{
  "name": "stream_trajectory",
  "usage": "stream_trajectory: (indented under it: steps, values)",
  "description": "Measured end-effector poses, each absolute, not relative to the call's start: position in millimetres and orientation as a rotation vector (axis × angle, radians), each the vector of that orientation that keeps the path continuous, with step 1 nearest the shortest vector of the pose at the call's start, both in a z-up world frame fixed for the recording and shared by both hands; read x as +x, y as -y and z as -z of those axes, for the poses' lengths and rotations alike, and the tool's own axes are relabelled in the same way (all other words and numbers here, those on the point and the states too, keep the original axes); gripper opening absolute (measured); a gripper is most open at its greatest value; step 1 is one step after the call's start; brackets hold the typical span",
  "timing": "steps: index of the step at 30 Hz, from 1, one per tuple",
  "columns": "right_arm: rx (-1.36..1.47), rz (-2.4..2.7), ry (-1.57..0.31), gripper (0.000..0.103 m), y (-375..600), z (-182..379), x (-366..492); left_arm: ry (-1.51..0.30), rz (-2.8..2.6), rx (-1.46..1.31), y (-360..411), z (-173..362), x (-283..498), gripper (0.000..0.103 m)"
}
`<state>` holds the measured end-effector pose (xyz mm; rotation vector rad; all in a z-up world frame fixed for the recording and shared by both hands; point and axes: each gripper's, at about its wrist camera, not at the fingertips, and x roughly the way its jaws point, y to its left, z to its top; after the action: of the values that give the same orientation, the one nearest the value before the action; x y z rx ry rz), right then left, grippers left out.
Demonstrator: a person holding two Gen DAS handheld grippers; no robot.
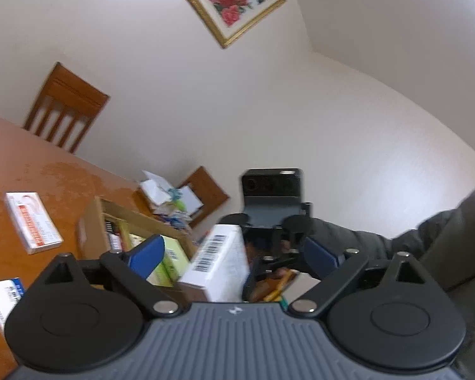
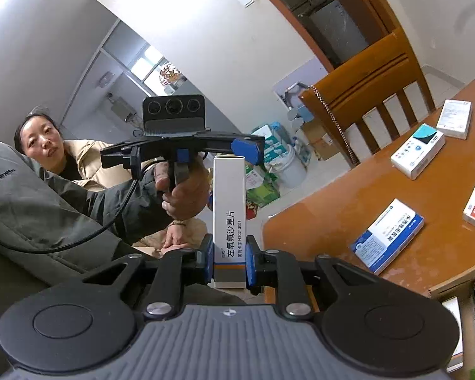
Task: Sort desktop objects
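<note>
Clamping the lower end of a white medicine carton [image 2: 229, 218], the right gripper [image 2: 228, 261] has its blue pads pressed on the carton's two narrow sides, so the box's long axis runs straight forward, away from the gripper along its fingers. The left gripper [image 1: 234, 255] stands wide apart, holding nothing, and the carton's far, barcoded end [image 1: 217, 259] lies just ahead of it, between its spread fingers, tilted across the gap. Beyond that end sits an open cardboard box [image 1: 91, 221] already holding other packets, forward and to the left of the left gripper. More medicine boxes lie flat on the wooden table [image 2: 348, 202], off to the right of the right gripper, among them a blue-and-white box [image 2: 388, 236]. The carton is nearer the right hand, which bears it; whether a handover or a drop into the cardboard box is meant, this moment does not settle.
</note>
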<state>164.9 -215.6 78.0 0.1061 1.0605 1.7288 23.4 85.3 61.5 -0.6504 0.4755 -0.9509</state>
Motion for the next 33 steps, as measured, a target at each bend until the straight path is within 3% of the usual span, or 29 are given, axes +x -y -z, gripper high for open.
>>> stream_trajectory:
  steps: [4, 9, 18, 22, 33]
  values:
    - [0.036, -1.69, -1.038, 0.023, 218, -84, 162, -0.456, 0.928, -0.694, -93, -57, 26, 0.095]
    - [-0.28, -1.574, -0.961, 0.023, 227, -113, 147, -0.522, 0.742, -0.649, -98, -46, 29, 0.097]
    - [-0.583, -1.27, -0.971, 0.023, 305, -139, 169, -0.63, 0.58, -0.631, -66, -19, 30, 0.097]
    - [-0.681, -1.166, -1.021, 0.023, 335, -121, 174, -0.706, 0.494, -0.668, -48, -1, 30, 0.103]
    - [-0.81, -1.097, -1.098, 0.023, 328, -29, 164, -0.829, 0.351, -0.738, -33, 28, 21, 0.102]
